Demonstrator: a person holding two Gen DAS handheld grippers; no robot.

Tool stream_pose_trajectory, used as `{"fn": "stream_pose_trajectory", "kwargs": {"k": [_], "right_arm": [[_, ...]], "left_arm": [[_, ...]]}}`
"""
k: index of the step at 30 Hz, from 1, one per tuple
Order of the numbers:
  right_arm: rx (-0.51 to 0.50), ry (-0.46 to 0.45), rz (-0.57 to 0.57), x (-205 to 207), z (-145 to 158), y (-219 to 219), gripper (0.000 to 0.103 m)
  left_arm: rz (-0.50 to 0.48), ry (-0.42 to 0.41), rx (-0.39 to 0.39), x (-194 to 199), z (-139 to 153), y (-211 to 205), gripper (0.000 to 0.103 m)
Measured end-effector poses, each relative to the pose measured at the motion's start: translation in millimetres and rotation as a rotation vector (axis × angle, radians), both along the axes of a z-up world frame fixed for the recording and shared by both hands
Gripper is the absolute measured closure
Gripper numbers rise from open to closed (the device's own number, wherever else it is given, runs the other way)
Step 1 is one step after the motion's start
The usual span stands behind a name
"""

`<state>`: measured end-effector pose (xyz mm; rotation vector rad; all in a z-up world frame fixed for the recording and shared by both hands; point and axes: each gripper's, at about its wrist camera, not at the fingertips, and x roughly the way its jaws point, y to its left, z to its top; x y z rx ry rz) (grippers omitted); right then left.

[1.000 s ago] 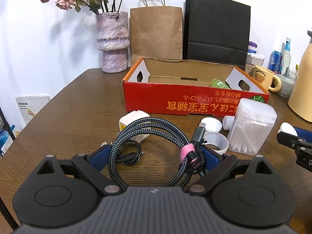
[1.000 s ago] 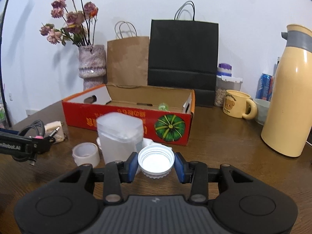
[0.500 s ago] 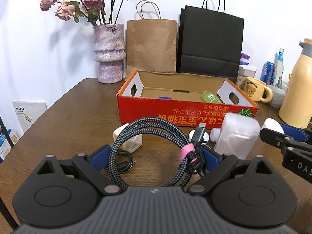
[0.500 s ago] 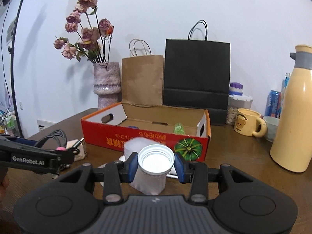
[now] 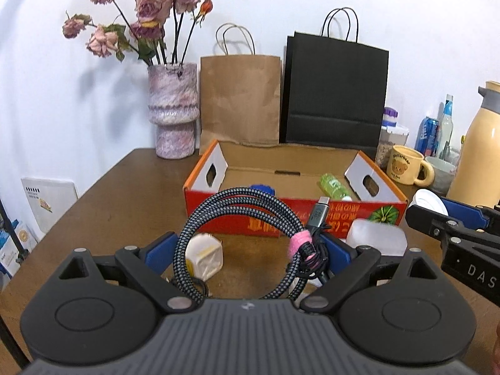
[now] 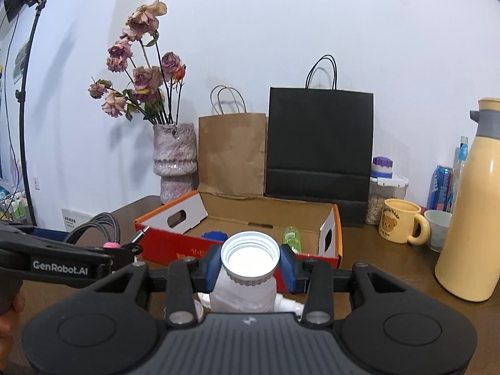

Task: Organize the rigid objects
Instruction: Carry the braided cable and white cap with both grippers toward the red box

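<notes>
I've got the coiled cable (image 5: 250, 243) clamped in my wide-spread left gripper (image 5: 248, 251) and the white cap (image 6: 250, 257) pinched in my right gripper (image 6: 250, 265), so next I carry both over the box (image 6: 336, 234) wall.

"GenRobot.AI" stands in white on the left hand-held gripper (image 6: 137, 247); "DAS" shows on the right hand-held gripper (image 5: 437, 209); the yellow mug (image 6: 400, 223) reads "Butterbear".

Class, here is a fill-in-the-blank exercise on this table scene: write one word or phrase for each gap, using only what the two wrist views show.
1. The left gripper holds a coiled braided cable tied with a ____ strap.
2. The right gripper is shut on a white ____.
3. Inside the red cardboard box lies a small ____ bottle.
4. The yellow mug bears a picture of a ____.

Missing words: pink; lid; green; bear
</notes>
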<state>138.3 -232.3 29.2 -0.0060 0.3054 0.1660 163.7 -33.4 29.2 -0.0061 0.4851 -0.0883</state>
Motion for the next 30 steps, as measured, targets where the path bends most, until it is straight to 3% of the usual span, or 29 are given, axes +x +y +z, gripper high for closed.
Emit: {"fn": "stream_pose_trajectory", "kwargs": {"k": [13, 30], "right_arm": [[-0.007, -0.066, -0.016, 21, 29, 3, 0.064], [0.020, -0.094, -0.044, 71, 41, -5, 0.064]], "left_arm": [[0.015, -0.052, -0.017, 20, 24, -9, 0.007], [0.048, -0.070, -0.068, 67, 35, -16, 0.007]]}}
